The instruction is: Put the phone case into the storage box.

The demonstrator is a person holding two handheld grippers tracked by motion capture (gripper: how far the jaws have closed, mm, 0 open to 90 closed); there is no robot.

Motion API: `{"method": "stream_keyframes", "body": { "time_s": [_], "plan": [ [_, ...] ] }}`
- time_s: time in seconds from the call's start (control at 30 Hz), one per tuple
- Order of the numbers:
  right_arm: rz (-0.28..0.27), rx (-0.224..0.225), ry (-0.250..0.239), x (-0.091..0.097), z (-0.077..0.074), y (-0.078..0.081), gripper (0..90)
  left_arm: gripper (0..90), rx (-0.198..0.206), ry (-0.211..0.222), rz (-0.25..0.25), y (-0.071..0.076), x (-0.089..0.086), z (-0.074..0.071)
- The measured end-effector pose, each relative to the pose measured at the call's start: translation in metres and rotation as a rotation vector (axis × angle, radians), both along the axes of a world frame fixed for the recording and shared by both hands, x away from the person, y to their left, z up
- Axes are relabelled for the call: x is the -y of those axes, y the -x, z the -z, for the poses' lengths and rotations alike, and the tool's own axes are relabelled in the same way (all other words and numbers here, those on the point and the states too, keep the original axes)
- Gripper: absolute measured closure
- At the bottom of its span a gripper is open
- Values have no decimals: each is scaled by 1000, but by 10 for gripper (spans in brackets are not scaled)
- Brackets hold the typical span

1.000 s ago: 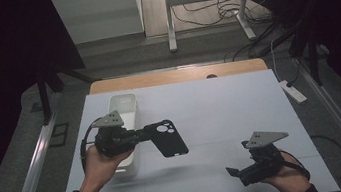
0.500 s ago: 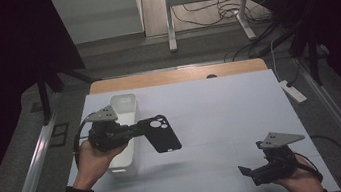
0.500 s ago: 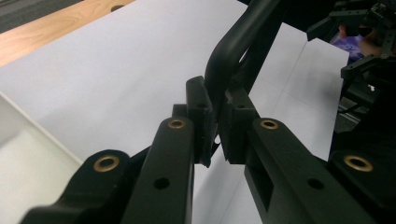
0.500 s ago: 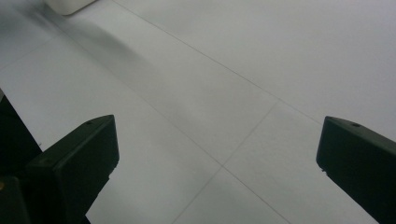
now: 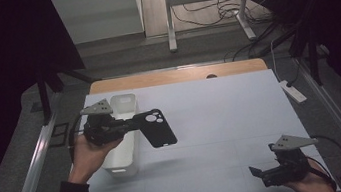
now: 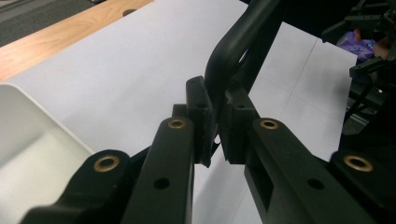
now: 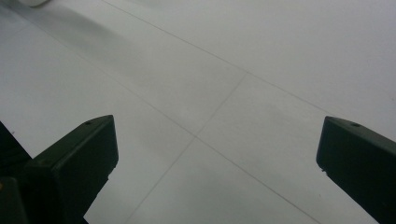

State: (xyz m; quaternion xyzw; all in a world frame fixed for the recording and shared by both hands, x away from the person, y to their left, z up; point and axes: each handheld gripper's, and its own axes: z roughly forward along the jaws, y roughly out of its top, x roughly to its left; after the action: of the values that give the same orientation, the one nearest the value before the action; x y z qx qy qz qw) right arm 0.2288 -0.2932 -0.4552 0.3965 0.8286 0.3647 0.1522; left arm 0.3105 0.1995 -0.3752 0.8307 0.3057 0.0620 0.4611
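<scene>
Left gripper: the left gripper point(image 5: 129, 125) is clamped tight on the edge of a black phone case point(image 5: 156, 128), its jaws closed hard on the rim (in the left gripper view the rim point(image 6: 223, 56) curves up from between the two pads).
Phone case: held up off the table, back side facing the high camera, the round camera cut-outs near the gripped end; it juts out to the right of the gripper, tilted, its far end lower in the high view.
Left hand: the person's left hand point(image 5: 88, 155) wraps the gripper body from below, a dark sleeve behind it.
Bin: a white bin point(image 5: 127, 155) stands on the table directly under the left gripper; the case hangs just beside its right wall, over the table and apart from the bin.
Right gripper: the right gripper point(image 5: 256, 172) sits low at the near right corner, well apart from the case, its jaws spread wide with nothing between them (bare table shows between the pads in the right gripper view point(image 7: 215, 154)).
Table: a pale grey sheet point(image 5: 221, 114) covers the table, with a strip of wood point(image 5: 176, 76) showing at its far edge.
</scene>
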Motion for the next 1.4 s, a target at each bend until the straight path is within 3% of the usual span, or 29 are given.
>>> {"method": "stream_keyframes", "body": {
  "time_s": [0.43,1.4],
  "plan": [
    [55,-13,7,13,5,7,0,834,-3,-15,-26,-9,-16,-13],
    [78,-19,-13,16,4,6,0,833,17,-76,-117,-15,-67,-38]
  ]
}}
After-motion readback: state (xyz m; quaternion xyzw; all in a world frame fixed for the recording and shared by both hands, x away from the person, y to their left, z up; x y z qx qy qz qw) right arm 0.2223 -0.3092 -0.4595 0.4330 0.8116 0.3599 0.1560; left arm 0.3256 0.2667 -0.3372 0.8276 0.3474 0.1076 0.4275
